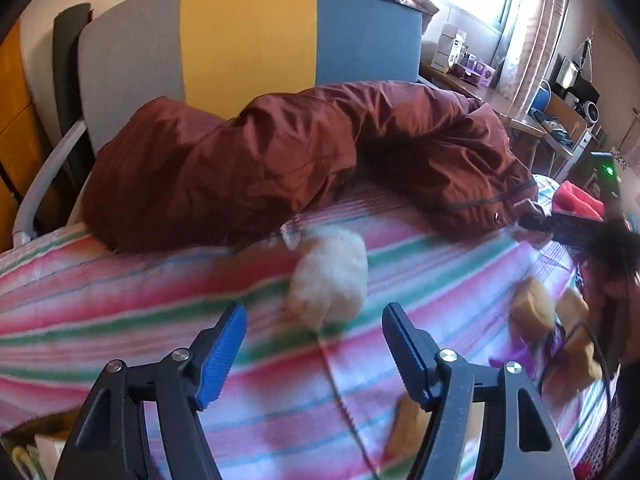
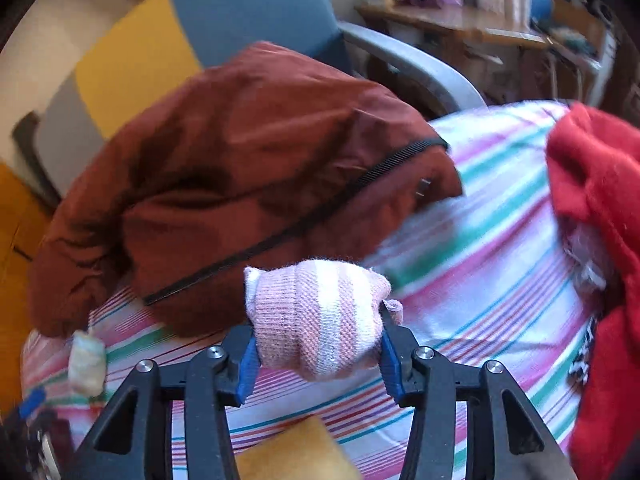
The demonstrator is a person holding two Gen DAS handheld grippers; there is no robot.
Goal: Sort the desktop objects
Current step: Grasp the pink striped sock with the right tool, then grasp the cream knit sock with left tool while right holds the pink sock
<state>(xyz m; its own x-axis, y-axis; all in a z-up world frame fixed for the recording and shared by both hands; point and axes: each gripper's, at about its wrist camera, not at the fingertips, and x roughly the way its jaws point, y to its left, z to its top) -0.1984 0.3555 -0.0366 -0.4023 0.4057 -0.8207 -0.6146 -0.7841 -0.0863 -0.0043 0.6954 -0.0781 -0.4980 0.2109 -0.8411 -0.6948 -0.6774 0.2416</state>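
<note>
We see our left claw (image 1: 314,340) at the bottom of its wrist view, both black arms rising from the lower edge, blue pads facing each other across a wide gap with nothing between them. Its fingers tilt downward and forward. Our right claw (image 2: 318,350) sits at the bottom centre of its own view, its blue pads pressed against either side of a pink-and-white striped sock (image 2: 318,316) bundle that bulges up between the fingertips.
</note>
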